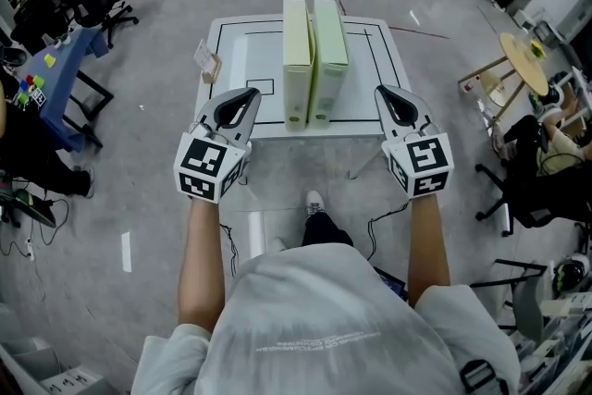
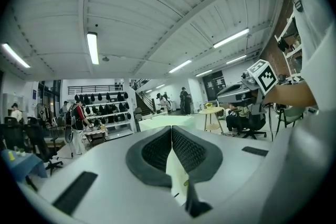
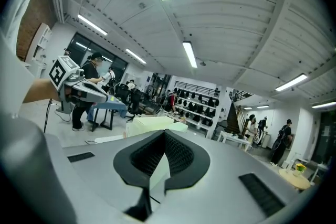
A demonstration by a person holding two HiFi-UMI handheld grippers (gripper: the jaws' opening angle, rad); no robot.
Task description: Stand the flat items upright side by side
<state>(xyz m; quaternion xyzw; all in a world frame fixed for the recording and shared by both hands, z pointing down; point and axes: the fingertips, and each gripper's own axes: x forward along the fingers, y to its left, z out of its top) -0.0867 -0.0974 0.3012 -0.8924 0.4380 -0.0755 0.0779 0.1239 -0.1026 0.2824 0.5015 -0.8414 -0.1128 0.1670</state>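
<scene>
A white desk (image 1: 242, 60) marked with black outlines stands on the grey floor of a busy open workshop. On it, ahead of both tools and between them, 2 pale green flat items, the left item (image 1: 296, 60) and the right item (image 1: 329, 55), stand upright on edge with their faces touching. The left tool (image 1: 242, 99) and right tool (image 1: 390, 97) hover at the desk's near edge, 1 on either side of the pair, each with its jaws pressed together on nothing. The standing looks done. Any last squaring is best done with gentle pushes low on the outer faces, from both sides together, so neither item topples.
</scene>
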